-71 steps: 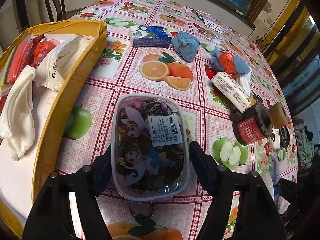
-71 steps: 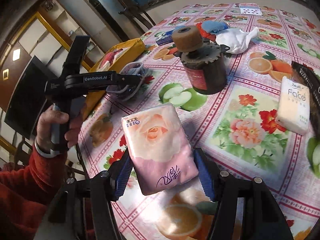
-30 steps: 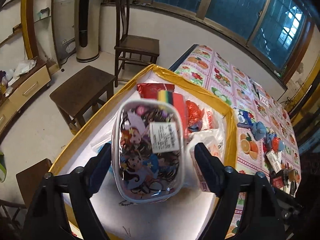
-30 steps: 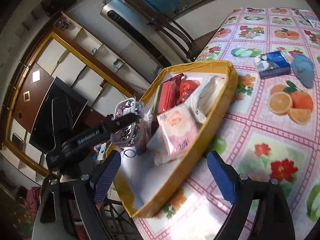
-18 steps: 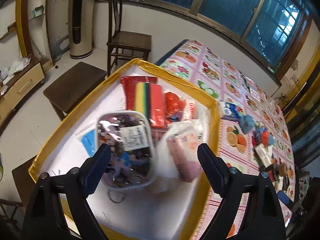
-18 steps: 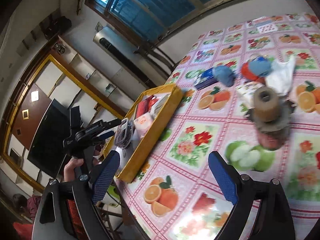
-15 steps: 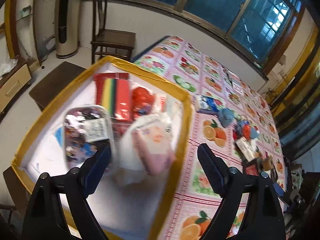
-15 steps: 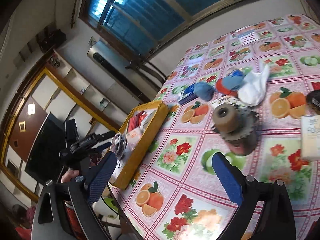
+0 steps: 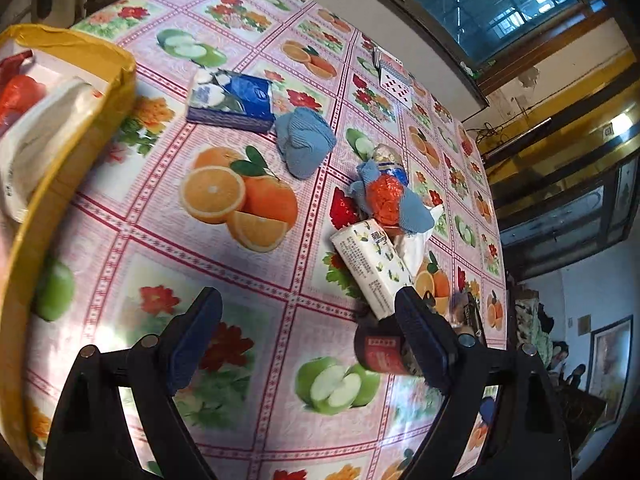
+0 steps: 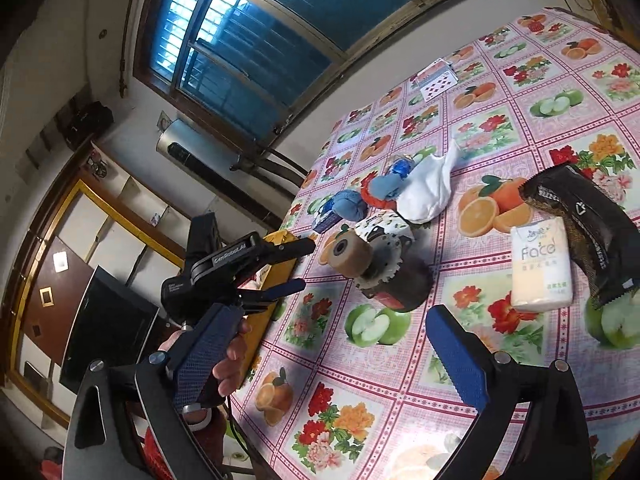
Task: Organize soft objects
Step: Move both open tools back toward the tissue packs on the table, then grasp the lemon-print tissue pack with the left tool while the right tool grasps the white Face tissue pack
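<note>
Table (image 9: 280, 320) under a fruit-print cloth carries the soft things not yet sorted; the yellow box (image 9: 100, 80) at its left edge already holds several. The step in hand looks like a return for the next pick. Nearest the left gripper (image 9: 308, 332) lies a white tissue pack (image 9: 370, 264), just beside a dark can (image 9: 380, 354); a blue cloth (image 9: 306, 142) lies further off. The next move calls for lowering and straddling one item. Both grippers, the right gripper (image 10: 332, 350) too, gape wide and hold nothing, touching nothing.
</note>
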Demonstrator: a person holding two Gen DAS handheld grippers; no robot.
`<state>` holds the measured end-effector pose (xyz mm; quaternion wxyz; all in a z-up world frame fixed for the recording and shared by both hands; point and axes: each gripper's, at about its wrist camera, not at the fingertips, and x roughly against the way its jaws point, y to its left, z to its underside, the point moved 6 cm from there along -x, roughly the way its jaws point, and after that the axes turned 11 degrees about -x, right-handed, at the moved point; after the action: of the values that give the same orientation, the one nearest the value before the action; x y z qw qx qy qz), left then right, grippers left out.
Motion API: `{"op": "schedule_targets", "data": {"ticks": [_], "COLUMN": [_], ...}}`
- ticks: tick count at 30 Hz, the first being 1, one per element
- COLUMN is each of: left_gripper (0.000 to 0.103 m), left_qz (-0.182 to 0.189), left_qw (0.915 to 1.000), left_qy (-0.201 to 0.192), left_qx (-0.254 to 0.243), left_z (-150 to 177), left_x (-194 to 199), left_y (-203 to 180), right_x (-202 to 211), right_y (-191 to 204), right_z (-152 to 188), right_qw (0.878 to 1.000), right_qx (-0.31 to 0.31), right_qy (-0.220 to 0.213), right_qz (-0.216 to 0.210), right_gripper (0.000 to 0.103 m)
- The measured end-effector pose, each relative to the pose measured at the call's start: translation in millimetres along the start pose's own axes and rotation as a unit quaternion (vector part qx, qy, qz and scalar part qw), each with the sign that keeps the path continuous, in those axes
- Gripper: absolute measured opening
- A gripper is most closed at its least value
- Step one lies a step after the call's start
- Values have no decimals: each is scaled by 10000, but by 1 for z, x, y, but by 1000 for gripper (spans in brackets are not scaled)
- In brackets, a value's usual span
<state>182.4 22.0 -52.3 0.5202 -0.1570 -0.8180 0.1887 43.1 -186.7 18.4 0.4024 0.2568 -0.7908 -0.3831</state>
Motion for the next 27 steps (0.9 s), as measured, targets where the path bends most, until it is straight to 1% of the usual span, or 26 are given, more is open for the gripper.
{"op": "schedule_targets", "data": {"ticks": [2,4,5,7,9,11,15,16,18,19,20,22,26,27], "left_gripper": [89,89,88,88,88,88,87,83,67,51,43,34,25,24], "left_qz": [30,-126,-91,149,157,381,585,656,745,778,798,756,680,631], "left_qw": [9999,9995,9992,9987,9988,9980,9976,9972,9966,9963,9958,9958,9969,9975], "left_qy": [93,254,307,338,246,276,275,258,319,369,445,519,379,319], "left_qx": [60,110,228,346,398,422,255,247,136,88,42,-55,-77,-76], "left_z": [0,2,2,0,-5,-9,-12,-13,-13,-12,-11,-10,-14,-16], "left_x": [-11,-23,-29,-37,-37,-44,-51,-52,-56,-59,-62,-66,-64,-62], "left_y": [-8,-10,-11,-15,-18,-24,-34,-36,-41,-44,-46,-48,-45,-44], "right_x": [7,16,19,23,24,25,29,31,32,32,32,31,29,26], "right_y": [-8,-17,-22,-31,-38,-44,-52,-54,-57,-59,-60,-60,-57,-58], "right_z": [-5,-10,-12,-16,-19,-21,-24,-25,-27,-28,-29,-32,-39,-40], "right_qw": [9999,9996,9994,9992,9990,9987,9982,9980,9977,9976,9976,9974,9965,9956], "right_qx": [-103,-220,-273,-337,-391,-450,-508,-522,-561,-562,-550,-493,-408,-446], "right_qy": [-73,-158,-190,-231,-230,-228,-316,-353,-373,-369,-365,-367,-400,-377], "right_qz": [-52,-73,-71,-8,13,27,37,59,95,134,210,372,614,728], "right_gripper": [100,100,100,100,100,100,100,100,100,100,100,100,100,100]}}
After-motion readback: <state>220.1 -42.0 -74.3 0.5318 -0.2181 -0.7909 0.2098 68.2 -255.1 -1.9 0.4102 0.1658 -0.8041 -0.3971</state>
